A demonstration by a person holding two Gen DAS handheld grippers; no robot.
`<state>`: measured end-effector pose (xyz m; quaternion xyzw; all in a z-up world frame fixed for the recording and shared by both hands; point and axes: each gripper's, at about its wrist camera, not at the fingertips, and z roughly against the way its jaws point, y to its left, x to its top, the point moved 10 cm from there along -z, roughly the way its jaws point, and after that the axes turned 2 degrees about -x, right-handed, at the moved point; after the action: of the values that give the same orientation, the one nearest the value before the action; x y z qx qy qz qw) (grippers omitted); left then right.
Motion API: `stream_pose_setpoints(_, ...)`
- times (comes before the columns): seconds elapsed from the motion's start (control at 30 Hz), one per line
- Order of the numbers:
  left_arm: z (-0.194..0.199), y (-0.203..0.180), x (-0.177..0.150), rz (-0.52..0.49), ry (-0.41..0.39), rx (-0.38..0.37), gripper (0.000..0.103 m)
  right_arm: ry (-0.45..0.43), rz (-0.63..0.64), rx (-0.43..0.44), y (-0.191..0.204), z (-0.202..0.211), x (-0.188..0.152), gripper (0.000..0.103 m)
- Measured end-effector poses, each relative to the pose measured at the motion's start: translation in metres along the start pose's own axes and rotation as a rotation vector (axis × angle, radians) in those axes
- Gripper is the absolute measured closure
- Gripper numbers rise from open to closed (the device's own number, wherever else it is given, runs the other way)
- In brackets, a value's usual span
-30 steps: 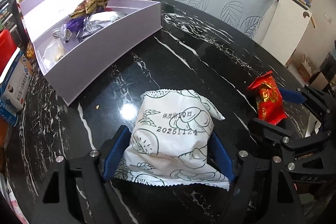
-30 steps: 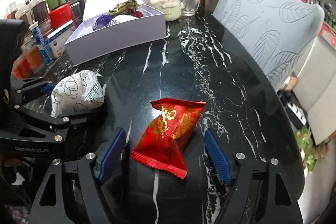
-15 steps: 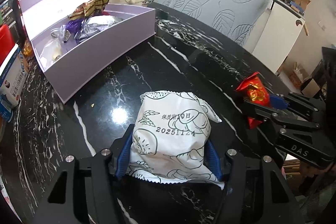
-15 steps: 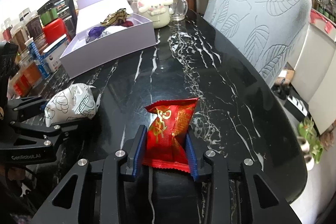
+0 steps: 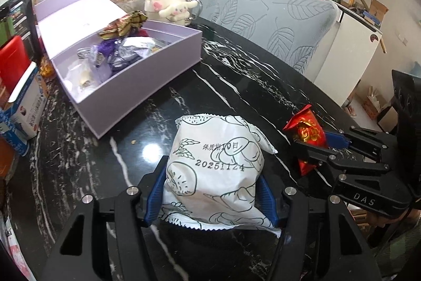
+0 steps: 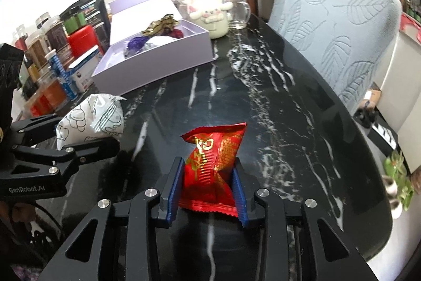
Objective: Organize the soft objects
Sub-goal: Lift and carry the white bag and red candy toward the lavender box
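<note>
A black marble table carries an open lilac box of wrapped sweets. The left gripper is clamped on a white printed packet. Just beside it, the right gripper squeezes a red packet.

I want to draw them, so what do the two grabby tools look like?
Both tools are black skeleton frames with triangle cut-outs and silver round screws. The left tool and right tool each have two fingers with ribbed blue pads. White letters say GenRobot.AI on the left one's side and DAS on the right one's. No cables or sleeves show.
</note>
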<state>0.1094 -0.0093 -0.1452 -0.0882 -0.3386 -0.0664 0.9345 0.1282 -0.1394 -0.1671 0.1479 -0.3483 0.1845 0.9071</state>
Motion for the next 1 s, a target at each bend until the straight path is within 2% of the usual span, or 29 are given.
stream_pose_setpoints(0.6, 0.049, 0.057, -0.003, 0.118, -0.077, 0.097, 0.042, -0.011, 0.139, 0.168, 0.083, -0.008, 0.020, 0.069)
stream_pose_setpoints(1.0, 0.081, 0.081, 0.017, 0.133, -0.174, 0.135, 0.043, -0.056, 0.233, 0.245, 0.129, 0.001, 0.048, 0.069)
